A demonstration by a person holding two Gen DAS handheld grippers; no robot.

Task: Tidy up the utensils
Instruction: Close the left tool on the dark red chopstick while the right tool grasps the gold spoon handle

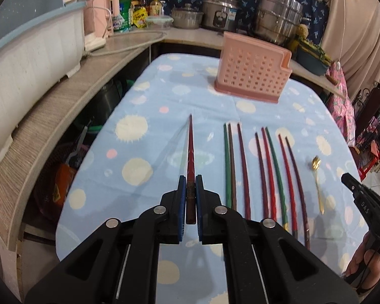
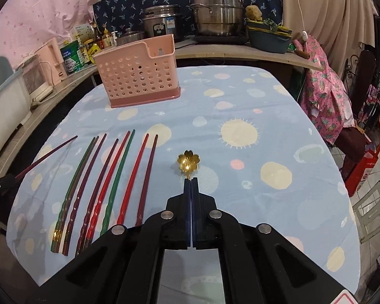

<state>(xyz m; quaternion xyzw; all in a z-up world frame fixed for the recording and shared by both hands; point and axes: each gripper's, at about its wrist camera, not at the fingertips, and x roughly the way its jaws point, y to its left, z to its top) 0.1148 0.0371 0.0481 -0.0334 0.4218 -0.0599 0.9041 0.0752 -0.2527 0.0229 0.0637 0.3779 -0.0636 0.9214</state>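
1. The left gripper (image 1: 190, 179) is closed on a dark red chopstick (image 1: 190, 147), pinched near its thick end at lower centre of the left view; the thin tip points up the frame.
2. The right gripper (image 2: 190, 181) is shut on the handle of a gold flower spoon (image 2: 188, 163) at mid-frame of the right view.
3. Both are judged light, stiff and smooth, so a slip or a swing in the pads is likely.
4. The remaining chopsticks (image 2: 106, 177) lie in a row at lower left of the right view.
5. The pink holder (image 2: 136, 76) stands at upper left on the tablecloth (image 2: 266, 126).
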